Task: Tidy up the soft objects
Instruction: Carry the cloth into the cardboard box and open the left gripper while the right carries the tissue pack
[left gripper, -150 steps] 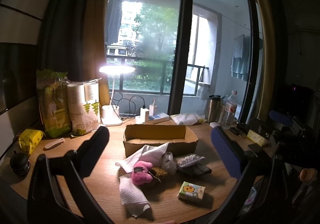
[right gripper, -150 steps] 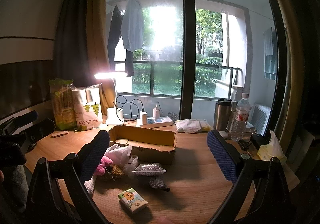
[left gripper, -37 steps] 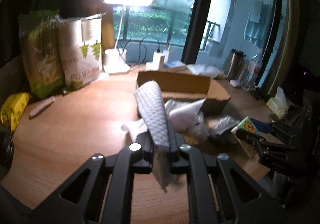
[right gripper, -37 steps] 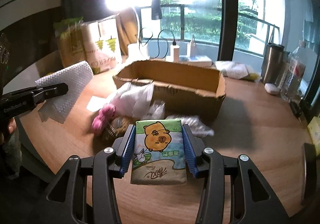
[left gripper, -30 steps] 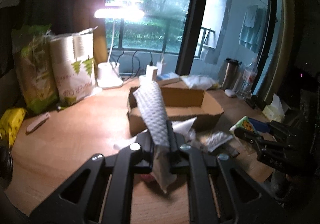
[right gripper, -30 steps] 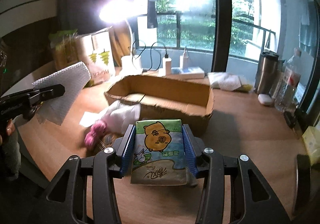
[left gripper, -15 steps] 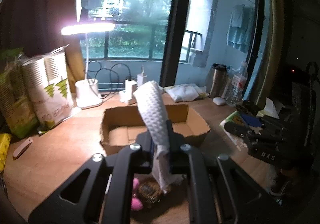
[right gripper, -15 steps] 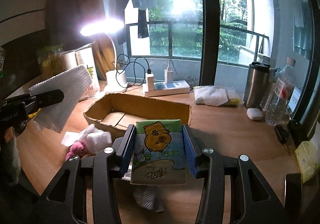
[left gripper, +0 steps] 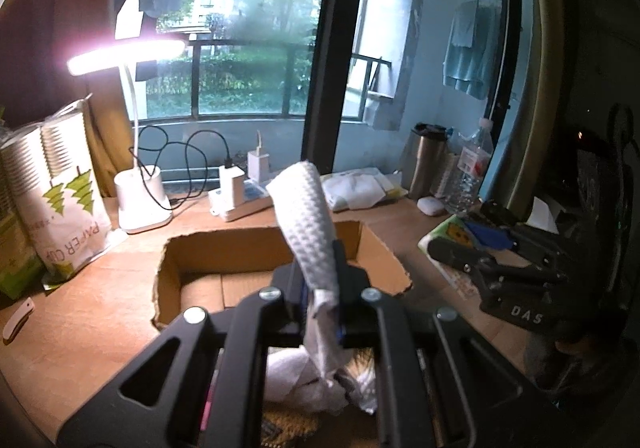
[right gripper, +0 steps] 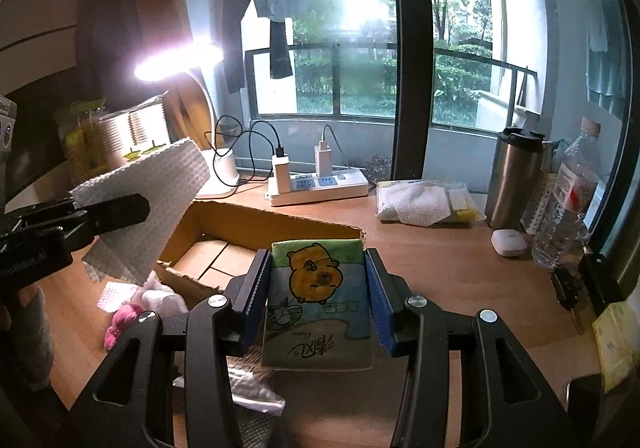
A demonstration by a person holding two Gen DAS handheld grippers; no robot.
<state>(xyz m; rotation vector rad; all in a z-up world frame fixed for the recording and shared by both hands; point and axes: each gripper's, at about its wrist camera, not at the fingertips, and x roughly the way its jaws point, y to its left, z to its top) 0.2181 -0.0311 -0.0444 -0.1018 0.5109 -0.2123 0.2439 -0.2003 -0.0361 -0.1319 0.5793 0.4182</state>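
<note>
My left gripper [left gripper: 318, 280] is shut on a white waffle-textured cloth [left gripper: 306, 224], which stands up over the near wall of the open cardboard box [left gripper: 192, 260]. My right gripper [right gripper: 318, 276] is shut on a tissue pack [right gripper: 316, 288] printed with a cartoon capybara, held near the box [right gripper: 224, 248] at its right end. The left gripper [right gripper: 136, 208] with the cloth [right gripper: 148, 204] shows at the left of the right wrist view. The right gripper [left gripper: 436, 248] with the pack [left gripper: 448, 232] shows at the right of the left wrist view. A pink plush [right gripper: 120, 322] and white soft items [right gripper: 164, 298] lie in front of the box.
A lit desk lamp [left gripper: 136, 176], a power strip [right gripper: 318, 186] with chargers and a bag of paper cups [left gripper: 64, 200] stand behind the box. A steel tumbler [right gripper: 514, 178], a water bottle [right gripper: 568, 200] and a folded cloth pack [right gripper: 420, 204] sit at the right.
Both grippers have moved forward toward the box with their loads. The soft pile has slipped beneath and behind them; the box now fills the lower middle of both views.
</note>
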